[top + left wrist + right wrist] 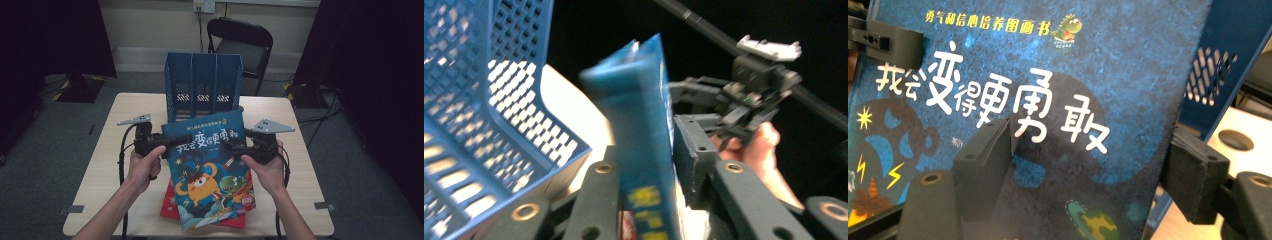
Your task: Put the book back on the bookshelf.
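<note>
At centre left of the high view we have the left tongs (pixel 162 143) closed on the left edge of the blue picture book (pixel 210 170); the left gripper view shows that edge pinched between the jaws. We judge the book light, thin and glossy, so it may flex or slip; the side edges near the top look like the best hold. Beneath its lower end a red book (pixel 169 206) lies on the surface (pixel 105 165). At centre right, the right tongs (pixel 235 148) sit spread at the book's right edge, one jaw across the cover; we cannot tell whether the pads press. Upper centre, the blue file rack (pixel 202 85) stands just behind, its slots narrow.
</note>
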Tool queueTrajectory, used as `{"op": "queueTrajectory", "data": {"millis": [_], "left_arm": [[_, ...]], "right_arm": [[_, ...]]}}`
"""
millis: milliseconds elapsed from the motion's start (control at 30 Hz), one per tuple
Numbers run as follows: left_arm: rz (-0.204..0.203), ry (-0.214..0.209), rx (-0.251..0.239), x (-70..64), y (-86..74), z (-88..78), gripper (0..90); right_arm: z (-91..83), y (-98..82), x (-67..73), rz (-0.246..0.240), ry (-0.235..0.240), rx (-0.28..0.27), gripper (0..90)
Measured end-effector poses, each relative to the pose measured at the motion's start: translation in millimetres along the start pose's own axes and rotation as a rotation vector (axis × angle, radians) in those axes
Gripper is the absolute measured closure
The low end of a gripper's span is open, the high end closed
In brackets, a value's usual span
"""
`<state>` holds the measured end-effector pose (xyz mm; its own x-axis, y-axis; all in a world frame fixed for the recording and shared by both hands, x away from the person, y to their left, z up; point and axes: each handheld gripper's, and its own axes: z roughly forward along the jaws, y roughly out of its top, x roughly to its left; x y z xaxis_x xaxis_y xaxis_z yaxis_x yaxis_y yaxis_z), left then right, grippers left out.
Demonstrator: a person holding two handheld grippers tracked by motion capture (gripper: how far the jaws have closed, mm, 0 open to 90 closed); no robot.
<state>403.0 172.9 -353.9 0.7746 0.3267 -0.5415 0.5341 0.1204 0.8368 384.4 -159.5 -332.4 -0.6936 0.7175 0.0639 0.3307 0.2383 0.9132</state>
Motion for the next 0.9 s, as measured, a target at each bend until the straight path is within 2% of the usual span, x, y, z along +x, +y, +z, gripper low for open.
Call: {"op": "queueTrajectory", "data": {"millis": [167,300,400,433,500,533,600,667,733,767,833,867,900], "left_arm": [[0.045,0.0,-0.002,-5.3,11.5,-0.7,76.1],[0.092,-0.007,-0.02,-15.0,23.5,-0.4,78.5],[0.164,0.009,-0.025,-26.8,33.0,0.1,79.5],[0.164,0.009,-0.025,-26.8,33.0,0.1,79.6],[0.259,0.045,-0.01,-42.2,38.6,0.7,80.0],[0.281,0.048,-0.004,-45.8,38.1,0.4,80.1],[0.298,0.046,-0.009,-49.5,34.1,-1.4,80.6],[0.316,0.071,-0.022,-52.2,27.8,-4.2,82.1],[0.31,0.068,-0.031,-52.4,22.3,-8.0,82.1],[0.312,0.08,-0.032,-53.1,20.0,-10.1,82.2],[0.305,0.082,-0.045,-53.9,16.9,-12.3,82.2],[0.315,0.069,-0.049,-55.2,15.9,-12.2,82.1],[0.321,0.068,-0.049,-56.6,15.2,-11.8,82.1]], "right_arm": [[-1.6,9.8,1.2,-0.007,-0.026,-0.024,29.1],[-5.3,18.8,1.2,-0.007,-0.045,-0.073,30.9],[-9.8,26.1,1.0,-0.014,-0.058,-0.109,32.0],[-10.7,28.2,0.1,-0.014,-0.056,-0.116,32.0],[-12.9,30.3,-2.6,-0.018,-0.045,-0.126,32.8],[-14.0,29.7,-3.0,-0.021,-0.042,-0.131,33.2],[-17.1,25.6,-3.3,-0.029,-0.031,-0.153,33.6],[-19.4,18.2,-3.7,-0.022,-0.014,-0.172,32.6],[-19.0,6.6,-4.3,-0.016,-0.009,-0.163,31.0],[-18.4,2.4,-5.0,-0.017,0.0,-0.161,30.1],[-14.7,-6.4,-8.6,-0.01,0.006,-0.131,27.7],[-12.1,-9.0,-11.3,-0.006,0.024,-0.111,27.3],[-10.1,-12.2,-13.9,0.009,0.049,-0.114,27.1]]}}
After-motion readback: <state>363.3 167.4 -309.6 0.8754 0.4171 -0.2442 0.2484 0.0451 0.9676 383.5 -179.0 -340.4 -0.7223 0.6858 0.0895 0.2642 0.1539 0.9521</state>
